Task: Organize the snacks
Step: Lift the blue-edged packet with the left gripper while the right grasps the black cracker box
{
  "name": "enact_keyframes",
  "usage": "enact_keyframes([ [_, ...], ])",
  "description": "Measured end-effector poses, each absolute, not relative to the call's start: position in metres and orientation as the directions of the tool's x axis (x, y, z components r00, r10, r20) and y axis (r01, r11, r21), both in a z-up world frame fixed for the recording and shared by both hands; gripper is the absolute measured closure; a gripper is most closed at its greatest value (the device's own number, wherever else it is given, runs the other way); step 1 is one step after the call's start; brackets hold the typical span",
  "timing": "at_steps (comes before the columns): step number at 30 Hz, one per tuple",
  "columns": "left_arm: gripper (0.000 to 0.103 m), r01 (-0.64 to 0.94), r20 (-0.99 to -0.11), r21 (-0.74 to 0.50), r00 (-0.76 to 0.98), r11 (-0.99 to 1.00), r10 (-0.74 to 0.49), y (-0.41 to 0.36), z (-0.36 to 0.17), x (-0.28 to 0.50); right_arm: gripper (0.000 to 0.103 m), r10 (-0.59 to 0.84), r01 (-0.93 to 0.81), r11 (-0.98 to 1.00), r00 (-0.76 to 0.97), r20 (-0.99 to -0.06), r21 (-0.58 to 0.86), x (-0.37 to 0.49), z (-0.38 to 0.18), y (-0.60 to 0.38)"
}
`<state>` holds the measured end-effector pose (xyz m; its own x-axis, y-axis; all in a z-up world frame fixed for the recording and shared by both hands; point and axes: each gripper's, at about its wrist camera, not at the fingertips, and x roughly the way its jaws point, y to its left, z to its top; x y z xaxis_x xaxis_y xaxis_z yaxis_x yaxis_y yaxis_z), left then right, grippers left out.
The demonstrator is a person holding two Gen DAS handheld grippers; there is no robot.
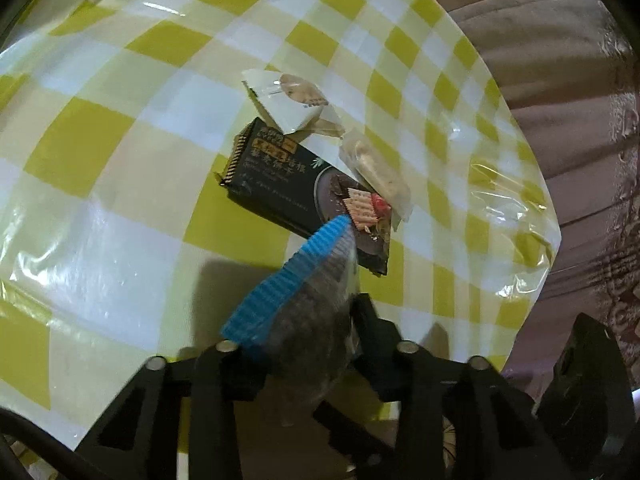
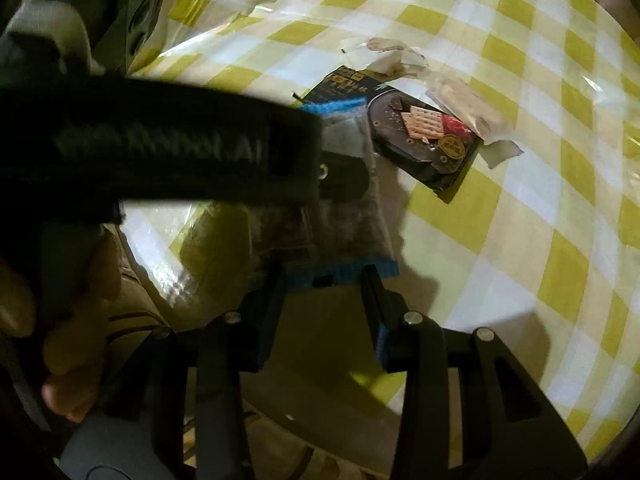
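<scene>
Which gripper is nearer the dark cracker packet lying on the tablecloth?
Left. The left gripper, holding a blue-edged bag, reaches almost to the cracker packet; the right gripper is further back.

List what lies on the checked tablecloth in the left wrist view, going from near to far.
Left tongs closed on the blue-edged snack packet → dark cracker packet → white-wrapped snack at the far end. The clear-wrapped beige bar lies beside the dark packet, so its rank is unclear.
</scene>
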<state>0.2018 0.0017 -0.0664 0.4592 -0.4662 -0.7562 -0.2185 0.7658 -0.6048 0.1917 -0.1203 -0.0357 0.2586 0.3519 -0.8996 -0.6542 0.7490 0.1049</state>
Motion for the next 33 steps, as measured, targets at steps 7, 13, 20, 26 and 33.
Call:
enact_keyframes([
  [7, 0.082, -0.251, -0.712, -0.654, 0.521, 0.714, -0.47, 0.019, -0.065, 0.193, 0.046, 0.392, -0.555, 0.812, 0.29, -0.873, 0.18, 0.205, -0.029, -0.147],
  [13, 0.082, -0.299, -0.697, -0.669, 0.57, 0.68, -0.435, 0.042, -0.064, 0.179, 0.043, 0.388, -0.57, 0.81, 0.343, -0.855, 0.139, 0.224, -0.019, -0.137],
  [20, 0.082, -0.322, -0.69, -0.674, 0.595, 0.665, -0.412, 0.058, -0.066, 0.171, 0.043, 0.34, -0.694, 0.718, 0.412, -0.845, -0.049, 0.24, -0.015, -0.098],
  [26, 0.082, -0.323, -0.681, -0.688, 0.596, 0.65, -0.424, 0.062, -0.069, 0.171, 0.043, 0.354, -0.793, 0.607, 0.334, -0.873, -0.057, 0.26, -0.027, -0.074],
  [33, 0.082, -0.323, -0.678, -0.693, 0.595, 0.645, -0.431, 0.064, -0.071, 0.17, 0.034, 0.345, -0.807, 0.588, 0.313, -0.885, -0.057, 0.278, -0.027, -0.068],
])
